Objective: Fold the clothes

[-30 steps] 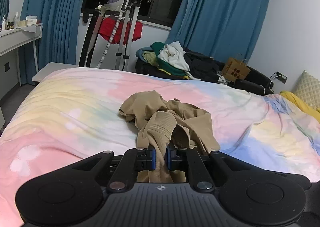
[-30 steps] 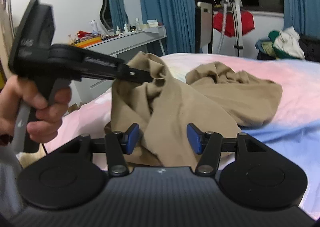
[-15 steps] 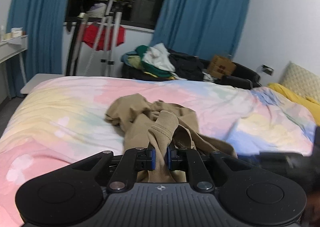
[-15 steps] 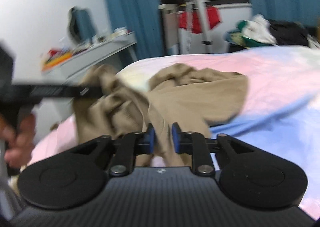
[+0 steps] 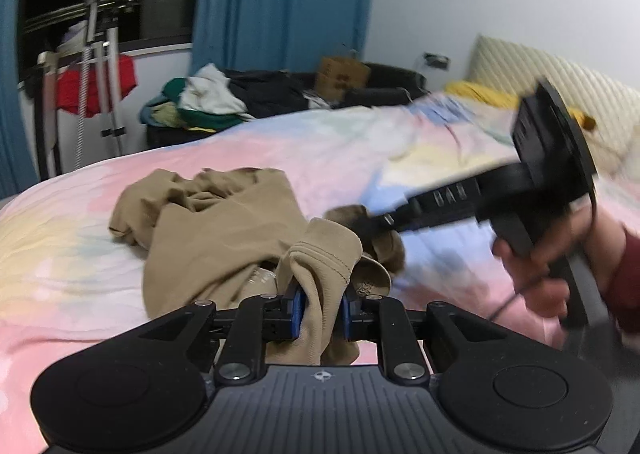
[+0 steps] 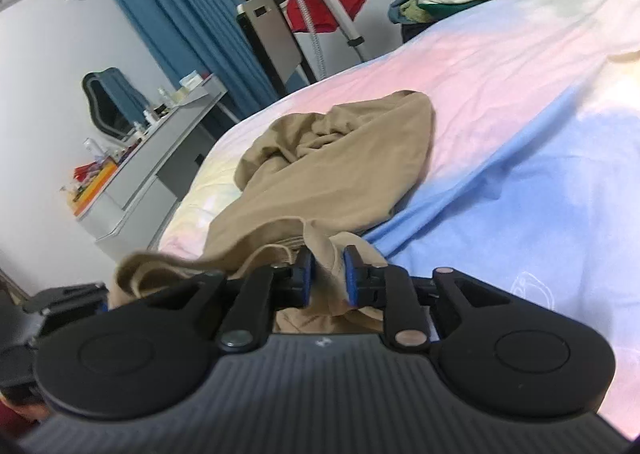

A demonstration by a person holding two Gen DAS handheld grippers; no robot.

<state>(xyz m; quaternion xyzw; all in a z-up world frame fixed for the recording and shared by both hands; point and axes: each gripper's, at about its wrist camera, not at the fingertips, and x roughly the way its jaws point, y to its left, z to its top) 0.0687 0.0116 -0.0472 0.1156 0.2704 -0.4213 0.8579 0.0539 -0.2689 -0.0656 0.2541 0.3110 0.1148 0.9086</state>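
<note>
We note the tan garment (image 5: 216,230) lies crumpled on the bed (image 5: 60,254). Left hand-held gripper (image 5: 320,308) is clamped on a ribbed hem; right hand-held gripper (image 6: 328,276) pinches another fold.

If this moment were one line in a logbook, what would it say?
left gripper: shut on crumpled tan garment | right gripper: shut on same garment | garment partly lying on pastel bedspread | fold not yet made
</note>
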